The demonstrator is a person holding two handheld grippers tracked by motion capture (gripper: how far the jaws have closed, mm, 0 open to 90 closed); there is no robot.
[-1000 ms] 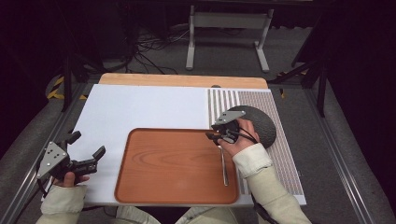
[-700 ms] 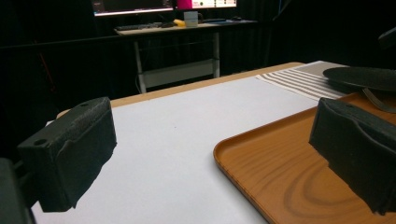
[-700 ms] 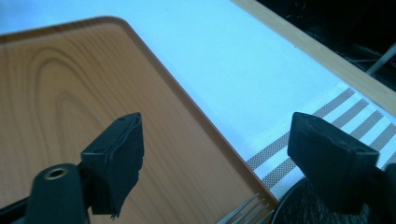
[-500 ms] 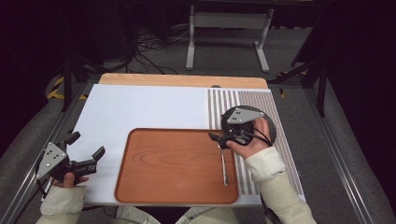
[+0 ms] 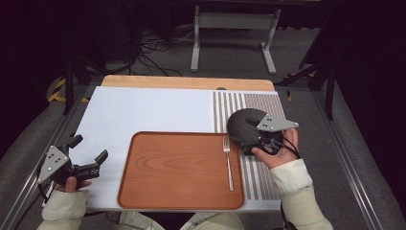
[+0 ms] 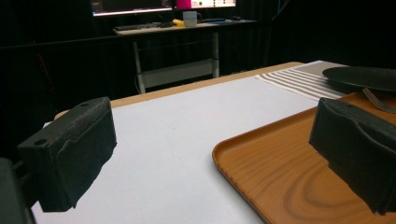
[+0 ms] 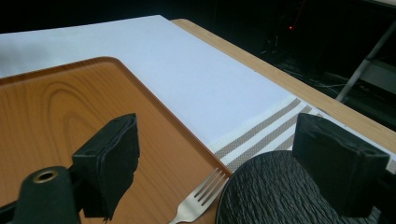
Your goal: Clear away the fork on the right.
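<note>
With the fork already laid in the wooden tray just beside it, the right gripper, jaws just opened wide and empty, hovers over the dark plate, still outside the tray.

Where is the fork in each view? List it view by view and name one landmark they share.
High view: the fork lies lengthwise along the right edge of the wooden tray, prongs pointing away from the person.
Left gripper view: its prongs show at the far right, beside the dark plate.
Right gripper view: its prongs show at bottom centre, left of the plate.
Shared landmark: the tray.
</note>
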